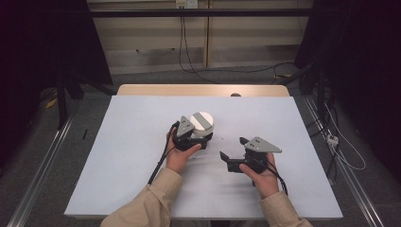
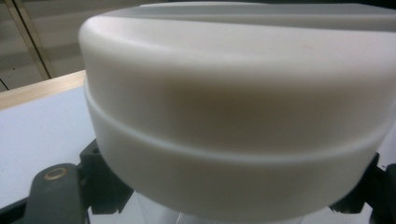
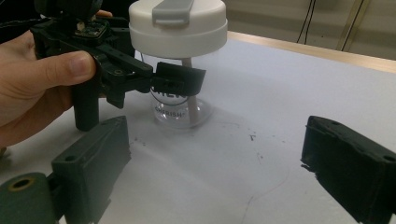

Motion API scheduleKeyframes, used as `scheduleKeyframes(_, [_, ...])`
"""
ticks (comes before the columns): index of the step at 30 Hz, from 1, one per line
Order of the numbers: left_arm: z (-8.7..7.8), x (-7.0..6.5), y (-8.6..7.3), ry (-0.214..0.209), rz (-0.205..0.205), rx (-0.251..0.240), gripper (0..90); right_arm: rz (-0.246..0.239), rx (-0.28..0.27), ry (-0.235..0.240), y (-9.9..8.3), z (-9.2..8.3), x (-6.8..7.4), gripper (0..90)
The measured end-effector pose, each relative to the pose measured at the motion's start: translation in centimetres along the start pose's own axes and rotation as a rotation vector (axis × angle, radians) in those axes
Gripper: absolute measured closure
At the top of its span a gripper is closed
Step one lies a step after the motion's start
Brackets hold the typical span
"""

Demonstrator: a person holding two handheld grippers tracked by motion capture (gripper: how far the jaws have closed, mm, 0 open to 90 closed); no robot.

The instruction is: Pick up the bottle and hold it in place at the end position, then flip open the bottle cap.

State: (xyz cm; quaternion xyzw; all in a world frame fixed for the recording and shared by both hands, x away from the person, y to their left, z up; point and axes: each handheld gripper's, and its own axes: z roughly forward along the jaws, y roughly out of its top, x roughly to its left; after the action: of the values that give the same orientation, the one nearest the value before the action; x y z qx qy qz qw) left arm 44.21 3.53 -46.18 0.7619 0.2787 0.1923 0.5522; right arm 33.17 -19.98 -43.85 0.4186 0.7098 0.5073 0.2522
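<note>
While left gripper (image 3: 180, 79) clamps upright jar (image 3: 180, 100) centre frame, right gripper (image 1: 231, 153) open, lower right, jaws toward jar.

White sheet (image 1: 142, 142) covers table under both tools, scuffed with faint dark marks just ahead of right tool. Bare wooden table edge (image 1: 203, 90) beyond left tool, small dark knob (image 1: 235, 95) on it. Grey floor (image 1: 85, 118) around. Metal rails (image 1: 42, 165) left and right of tools. Black cables (image 1: 189, 56) hang from wall socket (image 1: 187, 4) far beyond. White power strip (image 1: 333, 139) right of right tool.
</note>
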Motion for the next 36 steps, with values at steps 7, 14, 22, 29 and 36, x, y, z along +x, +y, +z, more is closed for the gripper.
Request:
scheduleKeyframes(7, [0.0, 0.0, 0.0, -0.002, 0.001, 0.000, 18.4, -0.001, -0.004, -0.003, 0.5, 0.5, 0.1, 7.5])
scheduleKeyframes(14, [0.0, 0.0, 0.0, -0.001, 0.003, 0.000, 18.4, -0.013, 0.000, -0.006, 1.2, 1.1, 0.4, 7.7])
scheduleKeyframes(22, [0.0, 0.0, 0.0, -0.004, -0.001, 0.001, 18.3, -0.019, 0.006, -0.006, 1.6, 1.8, 0.6, 8.0])
scheduleKeyframes(29, [0.0, 0.0, 0.0, -0.003, 0.002, 0.001, 18.3, -0.022, 0.004, -0.008, 1.9, 2.1, 0.6, 9.1])
scheduleKeyframes(36, [0.0, 0.0, 0.0, -0.002, 0.004, 0.001, 18.3, -0.018, 0.001, -0.009, 2.2, 2.3, 0.7, 13.9])
